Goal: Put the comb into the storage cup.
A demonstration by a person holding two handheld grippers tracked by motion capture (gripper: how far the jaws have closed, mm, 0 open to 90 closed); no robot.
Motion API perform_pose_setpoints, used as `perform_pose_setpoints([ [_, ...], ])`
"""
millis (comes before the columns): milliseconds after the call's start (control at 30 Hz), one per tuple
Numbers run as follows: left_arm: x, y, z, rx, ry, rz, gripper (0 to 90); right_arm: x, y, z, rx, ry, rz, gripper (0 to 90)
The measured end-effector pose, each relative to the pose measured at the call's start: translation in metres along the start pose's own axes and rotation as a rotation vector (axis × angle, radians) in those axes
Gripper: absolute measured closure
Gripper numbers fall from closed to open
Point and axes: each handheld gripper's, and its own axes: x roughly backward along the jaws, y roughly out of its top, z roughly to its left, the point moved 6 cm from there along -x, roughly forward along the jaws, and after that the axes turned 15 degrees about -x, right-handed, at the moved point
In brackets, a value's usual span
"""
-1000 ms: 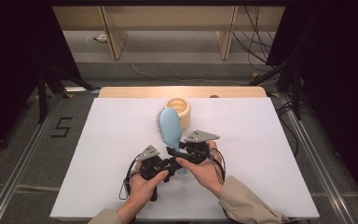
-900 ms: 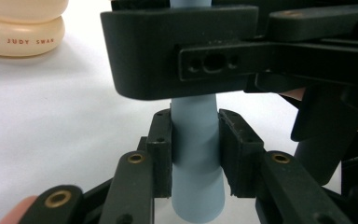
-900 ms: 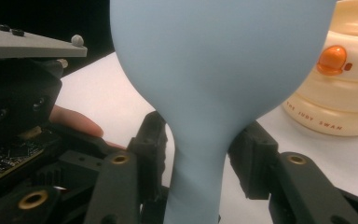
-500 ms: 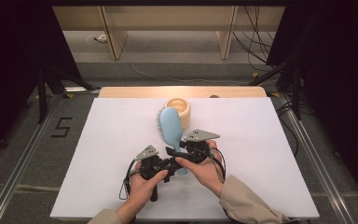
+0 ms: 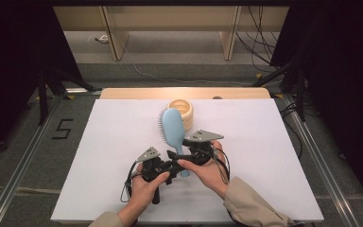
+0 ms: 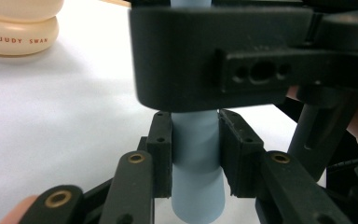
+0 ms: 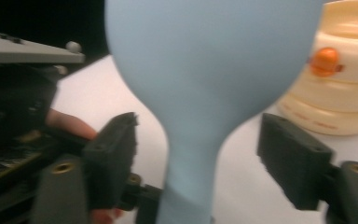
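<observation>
Gripping the handle of the blue hairbrush is the left gripper, its jaws pressing on both sides of the handle near the free end. Its person's left hand is sitting nearest the table's near edge. Just beyond that grip, toward the brush head, the right gripper is straddling the neck with its jaws spread wide, both pads standing clear of the plastic. The brush's long axis is running from the handle end away toward the far edge, leaning slightly left, head farthest out, bristles facing left. The right gripper is therefore the nearer one to the head; judged from this, closing on the neck is calling for no repositioning. Behind the brush head, a cream ribbed container is standing, apparently touching or just beside it.
</observation>
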Motion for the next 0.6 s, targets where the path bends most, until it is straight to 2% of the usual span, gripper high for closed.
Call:
perform_pose_setpoints([
  [67,0.0002,0.0002,0.0001,0.002,0.001,-0.001,66.9,0.0006,0.0006,-0.0004,-0.013,0.004,0.0,22.8],
  [233,0.0005,0.0008,0.0005,0.005,-0.001,-0.005,66.9,0.0021,0.0021,-0.0005,-0.011,0.011,-0.001,16.3],
  [300,0.0005,0.0009,0.0006,0.006,0.0,-0.007,66.9,0.003,0.0028,0.0009,-0.001,0.022,0.003,14.2],
  [333,0.0005,0.0009,0.0006,0.006,-0.002,-0.007,66.9,0.0034,0.0032,0.0021,0.012,0.03,0.008,9.0],
  [400,0.0006,0.001,0.0007,0.006,-0.001,-0.008,66.9,0.0038,0.0033,0.0031,0.016,0.036,0.013,6.2],
  [600,0.0006,0.001,0.0004,0.004,-0.005,-0.007,66.9,0.0056,0.006,0.0043,0.023,0.054,0.01,2.7],
])
